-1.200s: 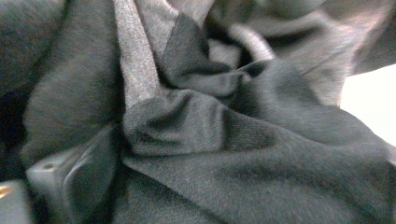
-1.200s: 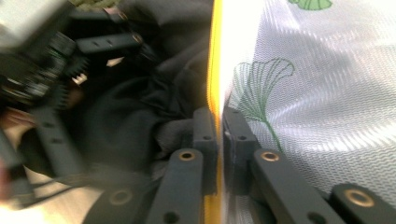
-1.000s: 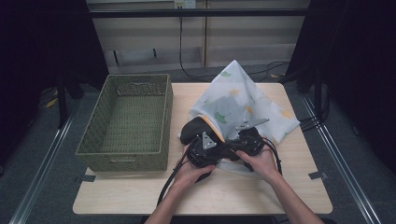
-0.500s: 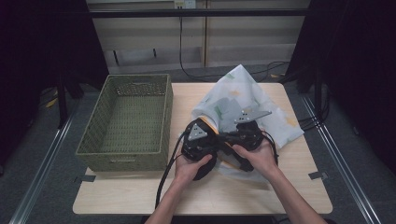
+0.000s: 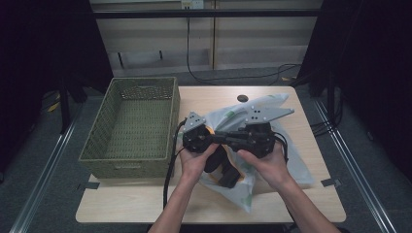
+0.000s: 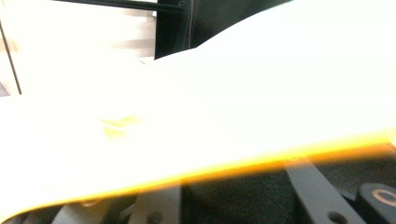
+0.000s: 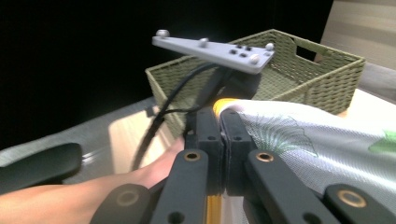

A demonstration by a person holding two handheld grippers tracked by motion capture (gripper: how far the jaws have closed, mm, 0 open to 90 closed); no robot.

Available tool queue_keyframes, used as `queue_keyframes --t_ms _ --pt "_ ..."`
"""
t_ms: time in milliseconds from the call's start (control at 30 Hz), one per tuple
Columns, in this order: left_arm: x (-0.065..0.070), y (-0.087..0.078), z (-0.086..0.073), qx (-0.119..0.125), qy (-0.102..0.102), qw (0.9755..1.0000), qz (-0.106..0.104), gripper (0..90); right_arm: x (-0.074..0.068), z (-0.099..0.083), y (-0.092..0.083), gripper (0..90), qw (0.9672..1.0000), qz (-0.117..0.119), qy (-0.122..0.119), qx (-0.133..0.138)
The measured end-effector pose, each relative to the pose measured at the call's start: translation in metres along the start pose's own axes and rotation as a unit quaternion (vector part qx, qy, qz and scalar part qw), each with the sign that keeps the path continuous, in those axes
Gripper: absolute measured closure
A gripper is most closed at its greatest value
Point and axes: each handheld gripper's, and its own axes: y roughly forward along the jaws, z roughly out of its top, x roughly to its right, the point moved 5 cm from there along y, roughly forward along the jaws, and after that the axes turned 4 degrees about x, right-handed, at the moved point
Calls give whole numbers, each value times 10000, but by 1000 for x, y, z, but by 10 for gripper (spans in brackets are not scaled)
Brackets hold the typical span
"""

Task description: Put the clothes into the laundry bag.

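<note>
Gripping the patterned bag [image 5: 272,109], my right gripper [image 7: 219,119] clamps its yellow-edged rim. My left gripper [image 5: 214,141] has just been closing on that bag beside the wicker basket [image 5: 131,121].

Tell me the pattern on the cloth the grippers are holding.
The cloth is white with green leaf prints and an orange edge, best seen in the right gripper view.

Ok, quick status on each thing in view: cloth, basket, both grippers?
Patterned cloth: bunched, partly lifted off the table, edge pinched.
Woven basket: upright, empty.
Right gripper: shut on the cloth's orange-trimmed edge.
Left gripper: jaws just been closing; cloth against it, grip unclear.
</note>
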Motion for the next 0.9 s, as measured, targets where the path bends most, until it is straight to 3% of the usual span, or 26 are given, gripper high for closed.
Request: queue_keyframes --t_ms 133,200,233,267,300,367,400,467,600,633,800,900 --pt "-7 10 -20 -197 212 9993 251 720 3 -17 -7 892 9998 -83 179 -96" --pt "-12 19 -38 -407 185 9986 272 706 14 -36 -8 892 9986 -189 455 -199" --pt "-14 28 -56 -609 279 9976 183 695 22 -57 -7 892 9969 -200 679 -349" --pt "-14 28 -56 -609 279 9976 183 686 22 -57 -7 892 9969 -200 679 -349" --pt "-11 34 -68 -728 457 9961 190 671 29 -76 -8 891 9951 -246 812 -510" --pt "-11 37 -77 -833 439 9954 187 626 35 -90 -11 891 9932 -287 958 -591" --pt "-11 37 -77 -833 439 9954 187 589 35 -90 -11 891 9932 -287 958 -591" --pt "-11 40 -81 -891 296 9954 186 507 42 -107 -16 890 9910 -348 1106 -673" --pt "-10 37 -84 -1152 416 9923 173 408 47 -119 -20 890 9893 -455 1148 -772" --pt "-9 34 -83 -1188 418 9919 145 328 51 -122 -21 890 9888 -517 1170 -767" --pt "-5 11 -74 -1231 528 9910 -68 237 57 -123 -26 890 9880 -639 1195 -743" --pt "-2 -7 -70 -1085 624 9920 -190 196 61 -124 -28 889 9875 -719 1191 -741"
